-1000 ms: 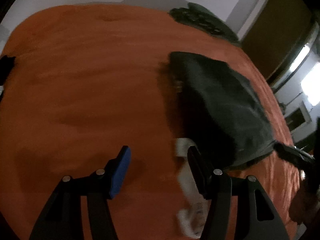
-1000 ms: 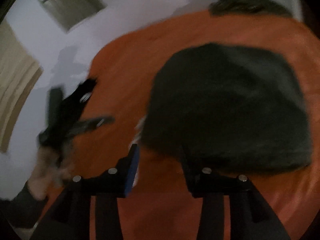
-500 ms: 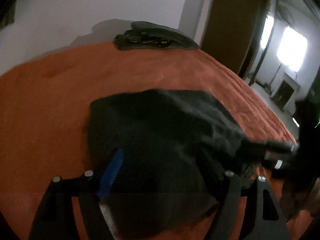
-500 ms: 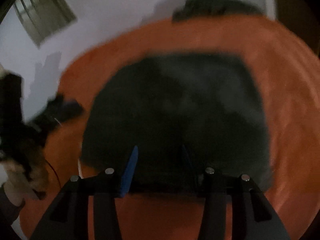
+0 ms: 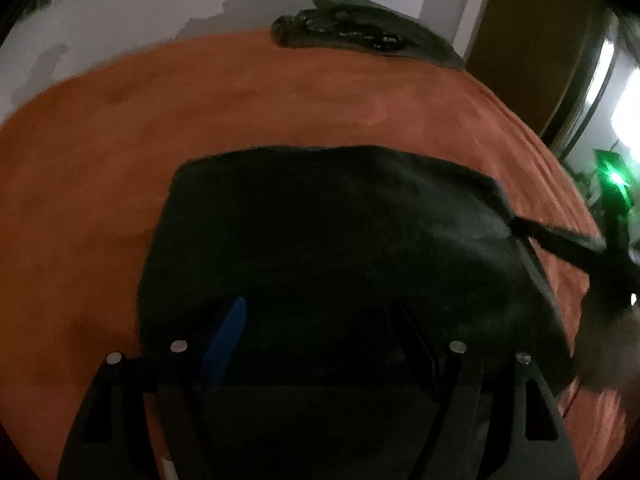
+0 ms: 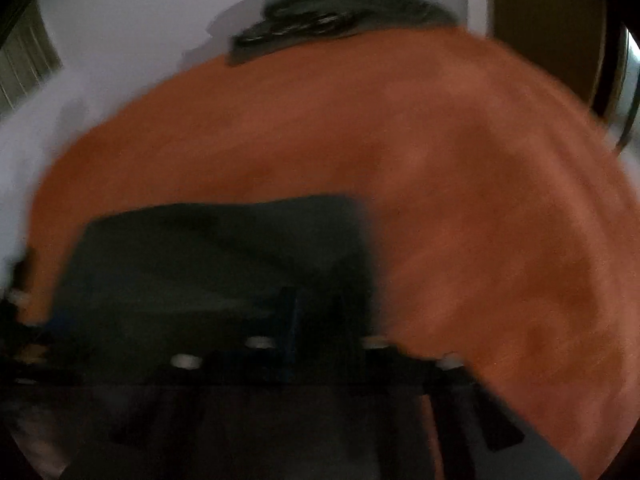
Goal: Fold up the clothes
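A dark garment (image 5: 340, 220) lies flat on the orange bed cover (image 5: 100, 200). My left gripper (image 5: 320, 320) hovers over its near edge, open wide, with cloth below the blue pad (image 5: 228, 332) but nothing pinched. In the blurred right wrist view my right gripper (image 6: 318, 304) has its fingers drawn together on the near right corner of the garment (image 6: 192, 264). The left wrist view shows that right gripper (image 5: 518, 225) reaching in from the right to the garment's corner, where the right edge looks slightly lifted.
A heap of dark clothes (image 5: 360, 36) sits at the far edge of the bed against the white wall, also in the right wrist view (image 6: 320, 16). A brown door or wardrobe (image 5: 532, 40) stands at the right. Bare orange cover (image 6: 480, 200) spreads right of the garment.
My left gripper swung from beside the garment to over its near edge. My right gripper slid to the garment's right corner and its jaws went from apart to together.
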The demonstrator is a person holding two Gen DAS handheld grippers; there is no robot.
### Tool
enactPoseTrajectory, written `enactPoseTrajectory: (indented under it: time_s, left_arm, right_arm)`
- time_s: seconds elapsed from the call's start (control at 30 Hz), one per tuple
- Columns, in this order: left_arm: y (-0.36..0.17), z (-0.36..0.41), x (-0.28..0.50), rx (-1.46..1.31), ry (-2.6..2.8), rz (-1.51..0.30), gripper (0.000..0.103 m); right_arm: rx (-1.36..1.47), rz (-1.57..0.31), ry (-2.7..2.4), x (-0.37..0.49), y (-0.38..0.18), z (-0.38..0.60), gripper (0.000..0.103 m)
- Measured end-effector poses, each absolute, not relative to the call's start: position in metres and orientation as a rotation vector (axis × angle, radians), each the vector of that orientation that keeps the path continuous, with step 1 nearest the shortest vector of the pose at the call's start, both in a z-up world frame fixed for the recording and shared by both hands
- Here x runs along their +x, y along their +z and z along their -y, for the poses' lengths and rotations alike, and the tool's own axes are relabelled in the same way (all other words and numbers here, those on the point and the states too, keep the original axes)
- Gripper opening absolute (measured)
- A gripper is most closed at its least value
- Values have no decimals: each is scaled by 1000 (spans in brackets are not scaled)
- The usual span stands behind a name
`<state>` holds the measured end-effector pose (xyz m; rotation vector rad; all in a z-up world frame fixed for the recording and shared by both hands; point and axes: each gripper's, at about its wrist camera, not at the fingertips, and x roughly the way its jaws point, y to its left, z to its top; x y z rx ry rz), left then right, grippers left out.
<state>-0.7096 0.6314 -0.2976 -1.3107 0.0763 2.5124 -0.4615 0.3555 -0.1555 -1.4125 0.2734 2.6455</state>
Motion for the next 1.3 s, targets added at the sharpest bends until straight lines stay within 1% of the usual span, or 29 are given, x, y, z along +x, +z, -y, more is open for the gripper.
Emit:
enactPoseTrajectory:
  time_s: [0.03, 0.07, 0.17, 0.2, 0.23, 0.27, 0.3, 0.33, 0.37, 0.4, 0.43, 0.47, 0.53, 0.6, 0.67, 0.77, 0.83, 0.87, 0.93, 1.0, 1.03, 1.13, 1.27, 1.3]
  left_arm:
    - [-288, -633, -710, -1257, 2517, -62, 76]
    - [-280, -637, -711, -1211, 2511, -49, 76]
    - [-272, -662, -725, -1177, 2495, -84, 78]
    - [-275, -672, -733, -1187, 2497, -111, 78]
    - [-279, -680, -741, -1200, 2505, -137, 78]
    - [-286, -686, -748, -1223, 2520, -165, 78]
    - [-295, -692, -757, -1262, 2538, -190, 78]
    - [-307, -695, -766, -1319, 2546, -202, 78]
    - [-320, -697, -774, -1377, 2547, -202, 80]
    - [-327, -699, -778, -1394, 2559, -198, 84]
    - [-329, -700, -779, -1387, 2579, -194, 86]
    - [-330, -702, -781, -1382, 2594, -199, 87]
    - [-331, -707, -784, -1375, 2617, -224, 90]
    - [-330, -708, -783, -1376, 2620, -226, 90]
    - [-319, -696, -776, -1364, 2647, -193, 90]
    - [-312, -665, -767, -1350, 2731, -96, 90]
    - [-325, -647, -775, -1432, 2661, -29, 90]
    - [-324, -645, -775, -1438, 2647, -29, 90]
    - [-314, -647, -769, -1418, 2673, -91, 90]
    - [-303, -646, -760, -1377, 2719, -149, 90]
    - [-300, -643, -753, -1365, 2718, -144, 90]
    - [-293, -630, -727, -1355, 2666, -76, 90]
    - [-299, -623, -697, -1369, 2588, -80, 90]
    - [-303, -622, -694, -1385, 2587, -92, 90]
  right_arm:
    - [-1416, -273, 2636, -462, -153, -363, 2]
    - [-1418, -315, 2638, -462, -148, -368, 3]
    - [-1281, -413, 2822, -463, -107, -350, 3]
    - [-1264, -444, 2871, -466, -101, -340, 8]
    - [-1285, -478, 2884, -472, -102, -331, 18]
    - [-1317, -514, 2886, -479, -104, -321, 22]
    - [-1363, -538, 2858, -487, -113, -312, 22]
    - [-1403, -548, 2814, -495, -124, -308, 22]
    - [-1435, -553, 2771, -503, -136, -307, 22]
    - [-1447, -575, 2744, -508, -147, -307, 20]
    - [-1432, -596, 2740, -508, -154, -310, 13]
    - [-1408, -605, 2735, -511, -157, -317, 9]
    - [-1390, -624, 2725, -521, -162, -324, 4]
    - [-1408, -631, 2705, -529, -169, -326, 4]
    - [-1421, -639, 2697, -529, -164, -321, 4]
    - [-1343, -501, 2715, -515, -143, -326, 5]
    - [-1362, -436, 2667, -509, -146, -331, 5]
    - [-1372, -399, 2651, -507, -149, -333, 5]
    - [-1387, -344, 2655, -504, -147, -328, 5]
    - [-1367, -446, 2690, -492, -136, -329, 5]
    - [-1353, -502, 2709, -487, -129, -329, 5]
    - [-1351, -580, 2790, -461, -110, -314, 7]
    - [-1462, -567, 2887, -450, -110, -272, 8]
    - [-1500, -529, 2899, -450, -114, -261, 7]
